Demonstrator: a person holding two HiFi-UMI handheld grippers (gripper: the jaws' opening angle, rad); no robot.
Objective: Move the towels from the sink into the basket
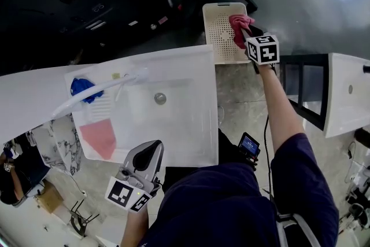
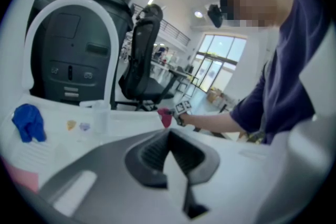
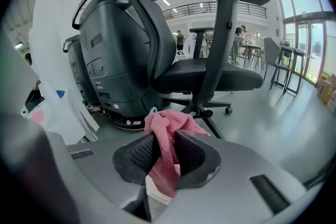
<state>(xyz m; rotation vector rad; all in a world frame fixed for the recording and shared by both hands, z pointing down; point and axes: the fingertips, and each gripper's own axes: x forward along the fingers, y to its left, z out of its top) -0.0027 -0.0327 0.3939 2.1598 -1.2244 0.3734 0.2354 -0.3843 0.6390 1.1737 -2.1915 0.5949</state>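
Pink cloth hangs from the right gripper (image 1: pixel 245 32) in the head view: its jaws are clamped on a crumpled pink towel (image 1: pixel 238 29), held over the basket (image 1: pixel 217 37) that stands just beyond the sink (image 1: pixel 173 118), at its far right corner. The part of the basket that shows is bare. Inside the sink, near its left side, a flat pink towel (image 1: pixel 99 137) lies spread. A blue towel (image 1: pixel 82 88) is bunched at the sink's far left corner. The left gripper (image 1: pixel 149 153) hovers at the sink's near edge.

From the left gripper view, its jaws are together with nothing between them.

From the right gripper view, the towel is pinched between the pads and drapes down.

I judge that towel 1 is about to be dropped, so 2 towels remain to fetch.
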